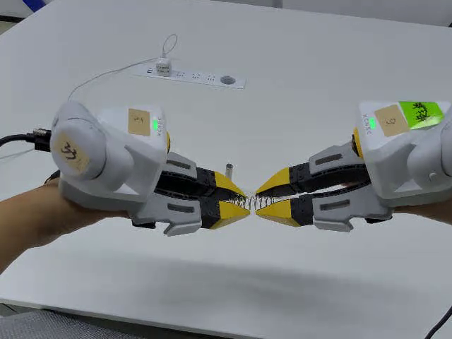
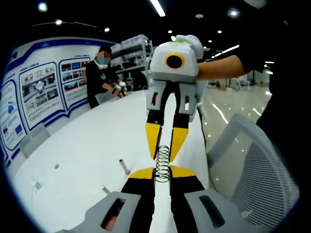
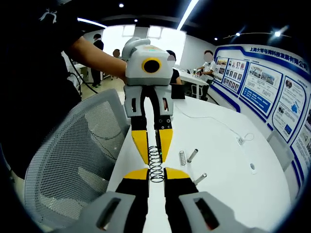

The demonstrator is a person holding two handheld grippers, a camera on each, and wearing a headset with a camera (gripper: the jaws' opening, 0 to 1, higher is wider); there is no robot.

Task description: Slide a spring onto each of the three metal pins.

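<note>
While in right tool (image 1: 258, 203), tag "3" (image 1: 391, 121): spring (image 3: 155, 162)

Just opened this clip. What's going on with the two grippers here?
A person holds a gripper in each hand above a white table. The left gripper and right gripper meet tip to tip, each pinching one end of a single spring held in the air. It looks like a handover or regrip. This spring is not on a pin yet. A metal pin stands on the table beyond them, with a second spring beside it.
</note>
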